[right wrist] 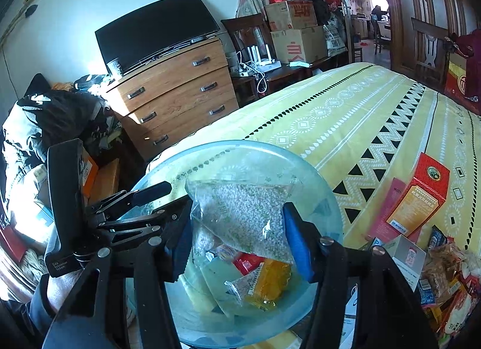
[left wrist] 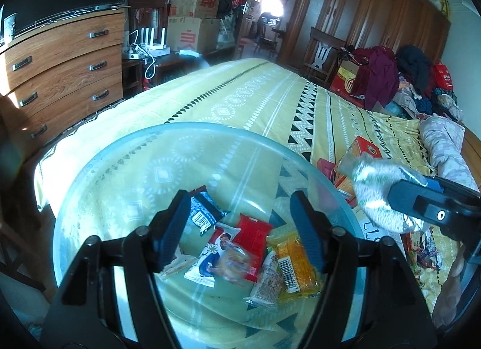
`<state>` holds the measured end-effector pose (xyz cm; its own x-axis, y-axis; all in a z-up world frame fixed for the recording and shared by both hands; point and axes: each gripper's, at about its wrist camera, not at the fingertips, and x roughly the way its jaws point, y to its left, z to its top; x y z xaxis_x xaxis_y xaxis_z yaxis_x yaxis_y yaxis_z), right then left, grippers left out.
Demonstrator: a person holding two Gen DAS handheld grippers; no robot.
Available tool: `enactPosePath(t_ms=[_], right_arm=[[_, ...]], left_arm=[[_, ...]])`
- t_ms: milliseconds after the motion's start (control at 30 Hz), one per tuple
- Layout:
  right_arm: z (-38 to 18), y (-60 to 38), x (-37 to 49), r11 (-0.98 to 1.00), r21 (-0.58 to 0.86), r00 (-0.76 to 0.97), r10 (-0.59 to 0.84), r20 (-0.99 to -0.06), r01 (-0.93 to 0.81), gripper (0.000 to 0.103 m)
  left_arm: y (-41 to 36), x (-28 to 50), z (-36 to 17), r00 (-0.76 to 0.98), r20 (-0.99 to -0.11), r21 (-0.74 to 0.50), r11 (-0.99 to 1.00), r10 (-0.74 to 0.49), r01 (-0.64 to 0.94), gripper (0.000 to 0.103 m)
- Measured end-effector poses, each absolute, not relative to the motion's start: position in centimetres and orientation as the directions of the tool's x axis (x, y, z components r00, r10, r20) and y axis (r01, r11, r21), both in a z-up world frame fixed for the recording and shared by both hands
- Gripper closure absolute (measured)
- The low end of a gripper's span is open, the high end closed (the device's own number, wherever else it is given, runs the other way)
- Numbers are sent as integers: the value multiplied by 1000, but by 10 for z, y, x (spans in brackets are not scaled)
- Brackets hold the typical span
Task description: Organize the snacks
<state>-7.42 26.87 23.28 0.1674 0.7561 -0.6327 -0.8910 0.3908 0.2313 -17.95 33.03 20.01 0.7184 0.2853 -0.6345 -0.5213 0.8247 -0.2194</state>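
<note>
A clear glass bowl (left wrist: 180, 128) (right wrist: 240, 144) stands on the yellow bedsheet and holds several snack packets: an orange packet (left wrist: 296, 265), a red packet (left wrist: 254, 238), a white and blue packet (left wrist: 216, 253) and a dark blue packet (left wrist: 203, 210). My left gripper (left wrist: 242, 229) (right wrist: 162, 201) hovers open over the bowl with nothing between its blue pads. My right gripper (right wrist: 237, 238) (left wrist: 412, 195) is shut on a clear bag of white pellets (right wrist: 246, 210) (left wrist: 375, 195), which hangs above the bowl's right side.
An orange and red box (right wrist: 421, 198) (left wrist: 360, 150) lies on the bed right of the bowl, with a heap of loose snacks (right wrist: 448, 277) beyond it. A wooden dresser (left wrist: 60, 63) stands past the bed's left edge. Clothes (left wrist: 390, 78) pile at the far right.
</note>
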Motion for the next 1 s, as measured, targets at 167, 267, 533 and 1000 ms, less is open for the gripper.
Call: enactPosePath(t_ms=[167,267,533,1000], right_arm=[[232,268,-76,392,226,174,758,-628,-892,30],[234,265,-77,388,223,177,764,-620,-894,13],[242,235,-84,404,194,224,779,-586,-894,13],[223,84,-70,580,258,380,748,-544,-772,13]], left_arm=[[332,-178,199,703,-648,-219,812,294,-542,12],[333,-177,199,686,-658,-209,800,311,-563,0],[322,-170,204,681,-662,-185,812,313,-553,0],[277,-148,195,672,-669,-112,851,317,-513,0]])
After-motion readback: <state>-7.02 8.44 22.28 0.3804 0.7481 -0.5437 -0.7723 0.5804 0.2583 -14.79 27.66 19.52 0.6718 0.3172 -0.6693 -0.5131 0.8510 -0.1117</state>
